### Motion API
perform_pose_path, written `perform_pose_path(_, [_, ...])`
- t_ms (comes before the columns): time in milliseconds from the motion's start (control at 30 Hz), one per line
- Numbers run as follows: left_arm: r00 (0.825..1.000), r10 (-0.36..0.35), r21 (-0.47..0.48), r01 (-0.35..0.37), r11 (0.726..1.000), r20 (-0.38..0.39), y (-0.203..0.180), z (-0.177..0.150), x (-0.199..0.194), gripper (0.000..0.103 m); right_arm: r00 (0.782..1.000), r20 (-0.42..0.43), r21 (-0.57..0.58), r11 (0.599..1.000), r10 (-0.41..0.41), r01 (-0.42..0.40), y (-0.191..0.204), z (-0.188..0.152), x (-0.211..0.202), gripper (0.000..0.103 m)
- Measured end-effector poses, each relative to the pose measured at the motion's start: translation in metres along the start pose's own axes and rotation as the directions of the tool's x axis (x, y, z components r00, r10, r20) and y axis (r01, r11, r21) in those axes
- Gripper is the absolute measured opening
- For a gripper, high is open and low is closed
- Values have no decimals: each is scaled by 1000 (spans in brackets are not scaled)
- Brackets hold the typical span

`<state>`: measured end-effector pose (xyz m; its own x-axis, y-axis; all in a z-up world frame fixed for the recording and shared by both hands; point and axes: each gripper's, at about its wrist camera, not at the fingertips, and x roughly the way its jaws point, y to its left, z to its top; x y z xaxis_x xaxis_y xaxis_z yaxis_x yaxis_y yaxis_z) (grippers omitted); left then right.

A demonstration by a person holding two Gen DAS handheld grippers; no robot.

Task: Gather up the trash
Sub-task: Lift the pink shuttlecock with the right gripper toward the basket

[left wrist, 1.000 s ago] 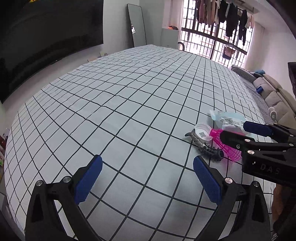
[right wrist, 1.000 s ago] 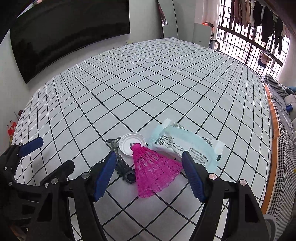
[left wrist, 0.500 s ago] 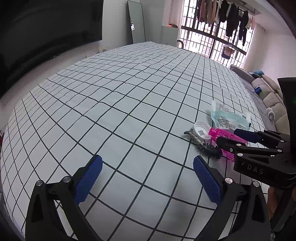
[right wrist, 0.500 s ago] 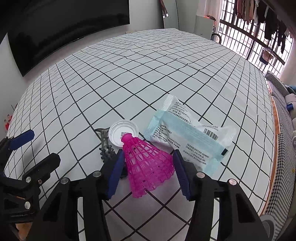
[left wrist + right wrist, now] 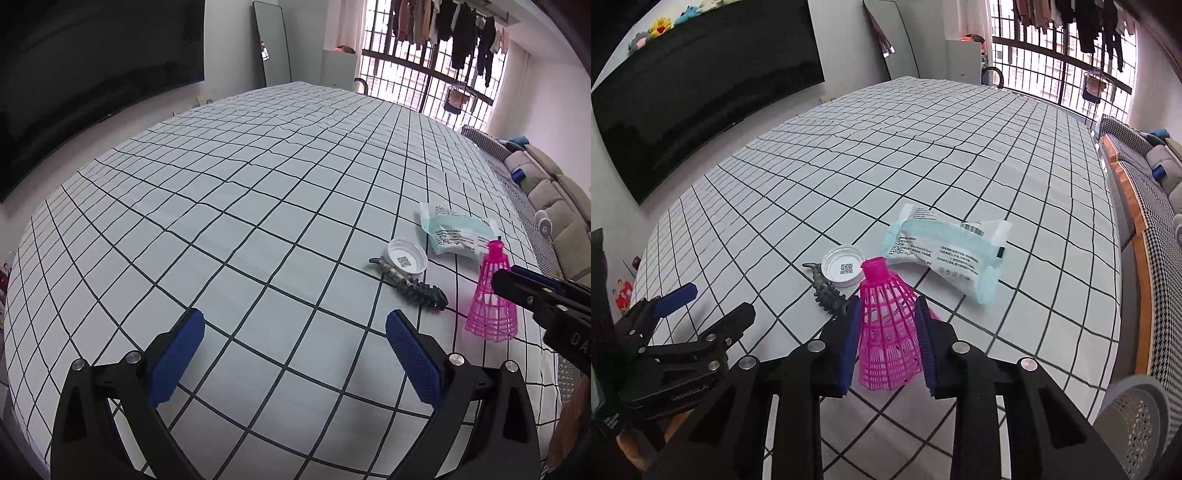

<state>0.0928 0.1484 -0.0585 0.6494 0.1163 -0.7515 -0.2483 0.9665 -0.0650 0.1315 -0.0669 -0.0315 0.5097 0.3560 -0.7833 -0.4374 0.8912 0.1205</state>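
From where I sat, the weak point was the grip on the pink shuttlecock (image 5: 888, 332). Its skirt was an open plastic lattice, springy and tapered, so I judged that pads squeezing its flared part could make it pop forward out of the pinch, or crush and twist it as it came up. A second worry was the dark spiky toy (image 5: 829, 295) just left of the shuttlecock: the left pad sat close against it, and a careless lift could drag it along. I saw no bin in either view, so I could not tell where the load had to go.

Going left to right from the shuttlecock as my marker: the left gripper (image 5: 293, 352) hung well to its left over bare checked cloth (image 5: 240, 192), its blue pads (image 5: 177, 354) spread wide, holding and touching nothing. Nearer lay the spiky toy, then the white lid (image 5: 844, 271) beside the shuttlecock's cork end. The right gripper (image 5: 888, 341) was closing on the shuttlecock, both pads pressed against its skirt; in the left camera it stood upright with its base seemingly clear of the cloth. Just right of it, beyond its tip, lay the white and teal packet (image 5: 945, 254).
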Motion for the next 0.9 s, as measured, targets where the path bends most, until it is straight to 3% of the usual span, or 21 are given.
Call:
perform_pose_path(367, [1000,11,14,-11,1000,14,-11,0,-16,97,997,68,136,991,-24,14,-28,-47,-39,26])
perform_pose_path(733, [999,-7,57,5,998,32,-35,-1,-31,97,992,108,160,986,-58,40,-35,-91,-53,28])
perform_pose_path(833, [999,-16,70,14,997,30,-41,-4,-34,97,991,122,169,985,-55,34,-38,-95,-60,35])
perform_pose_path(900, [999,-21,78,19,997,27,-44,-6,-36,97,988,145,177,984,-53,27,-38,-97,-66,56])
